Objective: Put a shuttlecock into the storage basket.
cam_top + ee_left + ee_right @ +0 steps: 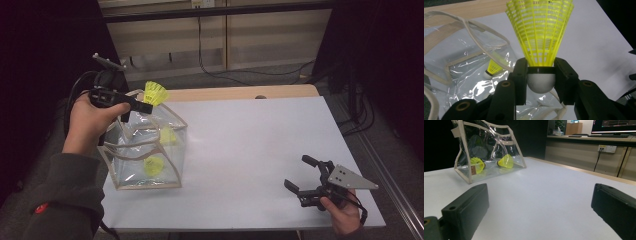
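A clear plastic bag (145, 155) with beige trim stands on the left of the white table (260, 145). Two yellow shuttlecocks lie inside it, one (155, 166) near the front, one (167, 135) farther back. My left gripper (142, 106) hovers over the bag's open top, shut on a third yellow shuttlecock (156, 93). In the left gripper view its jaws clamp the white cork (541, 82) while the yellow skirt (540, 30) points up. My right gripper (301, 174) rests open near the table's front right, nothing between its jaws. The bag (489, 150) stands far ahead of it.
The wooden table edge (240, 93) runs along the back. Cables (250, 72) lie on the floor behind. The table's right edge is close to my right hand (345, 215). White surface stretches between bag and right gripper.
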Motion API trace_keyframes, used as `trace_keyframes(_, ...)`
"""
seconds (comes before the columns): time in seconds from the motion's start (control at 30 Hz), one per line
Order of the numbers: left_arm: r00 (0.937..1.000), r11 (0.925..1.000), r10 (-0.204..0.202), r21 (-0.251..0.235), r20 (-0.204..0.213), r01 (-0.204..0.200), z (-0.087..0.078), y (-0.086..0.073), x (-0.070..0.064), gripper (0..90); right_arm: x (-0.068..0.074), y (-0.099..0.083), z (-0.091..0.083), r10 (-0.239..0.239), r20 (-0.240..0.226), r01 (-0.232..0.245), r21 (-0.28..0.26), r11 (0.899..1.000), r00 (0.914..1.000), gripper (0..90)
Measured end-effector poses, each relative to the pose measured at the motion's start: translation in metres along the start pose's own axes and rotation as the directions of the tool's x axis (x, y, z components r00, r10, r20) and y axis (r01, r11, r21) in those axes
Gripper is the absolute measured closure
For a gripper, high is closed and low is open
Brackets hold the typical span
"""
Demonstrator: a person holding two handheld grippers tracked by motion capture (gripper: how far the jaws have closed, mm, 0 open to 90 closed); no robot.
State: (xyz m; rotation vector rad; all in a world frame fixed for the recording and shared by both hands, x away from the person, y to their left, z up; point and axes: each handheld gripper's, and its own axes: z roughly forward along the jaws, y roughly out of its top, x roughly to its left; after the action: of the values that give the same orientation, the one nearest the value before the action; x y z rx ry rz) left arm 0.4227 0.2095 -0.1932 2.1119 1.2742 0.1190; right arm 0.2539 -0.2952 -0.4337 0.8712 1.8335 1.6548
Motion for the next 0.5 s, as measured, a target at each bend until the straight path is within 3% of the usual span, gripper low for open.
trace_keyframes(0.5, 0.9993, 0.9997, -0.022, -0.009, -0.031, 0.022, -0.001, -0.004, 0.010, 64.8, 0.000, 0.000, 0.000, 0.001, 0.002, -0.001, 0.001, 1.000, 1.0000, 1.1)
